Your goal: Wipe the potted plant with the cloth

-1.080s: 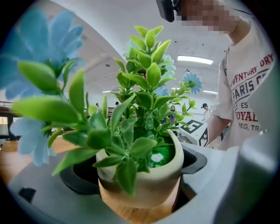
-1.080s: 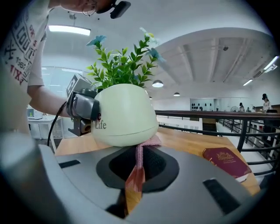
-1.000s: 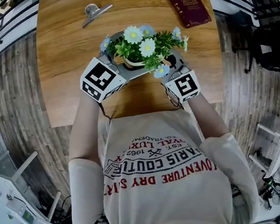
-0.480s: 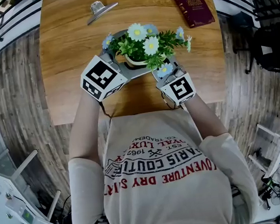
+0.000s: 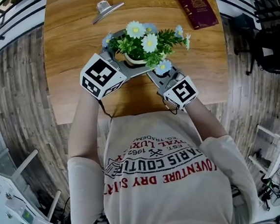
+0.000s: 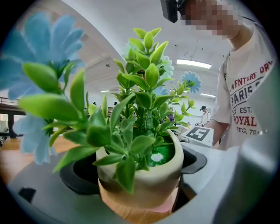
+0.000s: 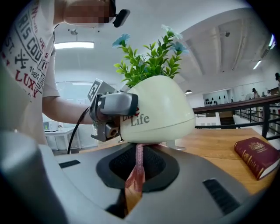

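In the head view, the right gripper (image 5: pixel 160 76) has swung in from the right side of the potted plant (image 5: pixel 146 44) to its near side, and its marker cube now sits closer to the person. The left gripper (image 5: pixel 126 68) has not changed its place. On the table (image 5: pixel 74 41) lie one metal clip (image 5: pixel 106 10) and one red book (image 5: pixel 197 9), both well apart from the single plant, which shows two white flowers.

In the left gripper view, the fingers are spread around the pot and press on both its sides.

In the right gripper view, the fingers are pressed together on one pink cloth (image 7: pixel 138 164), whose upper end touches the pot's underside.
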The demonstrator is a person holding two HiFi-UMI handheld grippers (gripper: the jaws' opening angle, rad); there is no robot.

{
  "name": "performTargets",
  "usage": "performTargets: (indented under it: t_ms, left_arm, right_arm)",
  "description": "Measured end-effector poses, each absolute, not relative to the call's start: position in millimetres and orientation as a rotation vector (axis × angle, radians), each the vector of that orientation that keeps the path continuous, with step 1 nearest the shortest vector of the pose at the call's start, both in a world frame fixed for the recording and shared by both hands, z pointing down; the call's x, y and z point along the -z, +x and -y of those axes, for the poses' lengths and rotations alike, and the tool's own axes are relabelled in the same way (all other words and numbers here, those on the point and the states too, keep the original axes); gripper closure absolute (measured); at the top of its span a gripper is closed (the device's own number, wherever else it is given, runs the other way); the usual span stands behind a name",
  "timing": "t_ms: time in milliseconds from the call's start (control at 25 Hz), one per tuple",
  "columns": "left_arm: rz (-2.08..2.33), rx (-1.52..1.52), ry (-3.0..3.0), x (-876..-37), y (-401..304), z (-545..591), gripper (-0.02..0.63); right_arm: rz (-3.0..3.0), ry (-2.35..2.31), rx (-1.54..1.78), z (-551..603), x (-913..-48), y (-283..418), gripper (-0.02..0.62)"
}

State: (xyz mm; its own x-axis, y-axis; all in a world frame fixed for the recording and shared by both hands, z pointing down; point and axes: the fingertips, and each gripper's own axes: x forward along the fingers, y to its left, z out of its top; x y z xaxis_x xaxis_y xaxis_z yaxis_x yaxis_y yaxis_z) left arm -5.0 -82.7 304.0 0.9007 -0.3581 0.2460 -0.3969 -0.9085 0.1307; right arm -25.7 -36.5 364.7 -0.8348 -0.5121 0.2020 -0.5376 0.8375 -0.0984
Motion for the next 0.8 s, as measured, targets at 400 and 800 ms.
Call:
performTargets:
  t_ms: [400, 800]
  left_arm:
    - [0.545, -0.388, 2.911, -315, -13, 78, 0.087]
    - [0.539, -0.467, 2.92, -332, -24, 73, 0.086]
  right_arm:
    - [2.793, 0.89, -0.281, 38, -373, -5, 0.552]
    - [2.73, 0.971, -0.315, 38, -384, 16, 0.552]
